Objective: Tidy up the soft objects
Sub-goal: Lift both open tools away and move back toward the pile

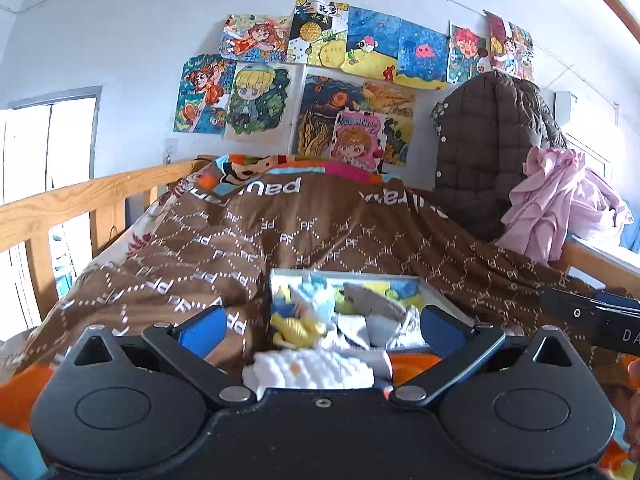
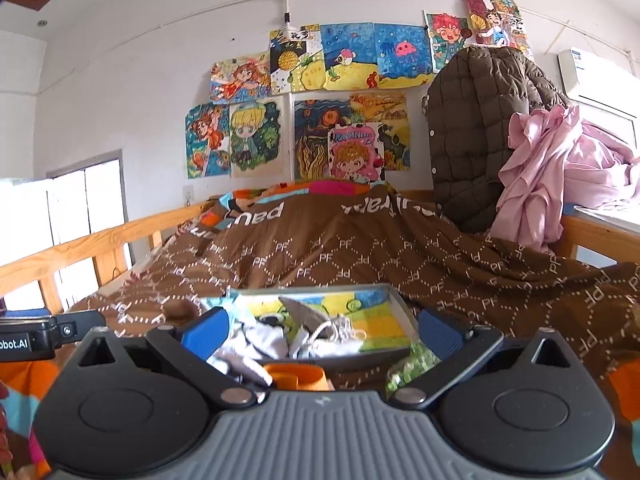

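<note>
Both the left gripper (image 1: 320,326) and right gripper (image 2: 322,330) stood wide and empty at lower centre of frame, the tray (image 2: 400,312) of soft items (image 1: 298,330) lying just beyond their fingertips on the brown quilt (image 2: 400,256).

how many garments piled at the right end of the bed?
2 visible: a brown quilted jacket hung upright against the wall, and a pink garment bunched over the rail beside it, to its right. More may be hidden behind them.
</note>
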The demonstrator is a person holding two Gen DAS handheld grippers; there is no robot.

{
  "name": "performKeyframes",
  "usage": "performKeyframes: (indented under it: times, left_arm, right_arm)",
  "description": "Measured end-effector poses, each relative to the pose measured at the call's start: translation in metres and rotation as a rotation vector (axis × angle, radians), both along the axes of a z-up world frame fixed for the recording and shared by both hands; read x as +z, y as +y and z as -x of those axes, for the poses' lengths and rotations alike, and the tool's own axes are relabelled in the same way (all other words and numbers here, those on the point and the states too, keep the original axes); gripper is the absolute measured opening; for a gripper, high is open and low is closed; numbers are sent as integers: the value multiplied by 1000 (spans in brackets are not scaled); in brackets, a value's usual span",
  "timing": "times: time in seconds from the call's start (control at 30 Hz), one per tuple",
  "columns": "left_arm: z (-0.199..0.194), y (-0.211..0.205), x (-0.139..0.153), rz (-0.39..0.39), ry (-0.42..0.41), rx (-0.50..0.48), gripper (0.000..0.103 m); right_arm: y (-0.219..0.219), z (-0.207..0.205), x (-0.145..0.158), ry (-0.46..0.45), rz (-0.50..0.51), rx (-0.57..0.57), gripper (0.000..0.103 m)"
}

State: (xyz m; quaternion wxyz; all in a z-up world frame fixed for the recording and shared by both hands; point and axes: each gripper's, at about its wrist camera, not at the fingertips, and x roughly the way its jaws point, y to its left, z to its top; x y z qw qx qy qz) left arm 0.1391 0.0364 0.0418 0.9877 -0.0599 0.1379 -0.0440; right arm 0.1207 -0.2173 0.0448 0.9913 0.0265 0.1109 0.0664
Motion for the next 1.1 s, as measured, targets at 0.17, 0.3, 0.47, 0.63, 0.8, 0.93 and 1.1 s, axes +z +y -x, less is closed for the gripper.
performKeyframes:
  times: [0.17,0.3,0.47,0.63,0.8,0.93,1.1]
  left_arm:
    - [26,-2,-7,-17,15,-13,102]
    - [39,-3,-13,-4,43,-18,102]
    - [50,-5,-23,-12,81,-20,102]
    - [60,-6,-28,-19,103,-12,102]
    - [72,0,-29,4,109,20,102]
    - [77,1,-30,13,118,30,102]
    - [74,-2,-31,-3,131,29,102]
  right_arm:
    - [3,23,-8,34,27,-22,103]
    - [6,36,-18,82,45,-16,103]
    - [14,49,-24,100,67,-10,103]
    - [17,59,-26,125,64,-18,103]
    - [18,68,-27,119,75,-18,103]
    - [21,69,-27,115,91,-6,103]
    - [25,66,-29,139,109,11,103]
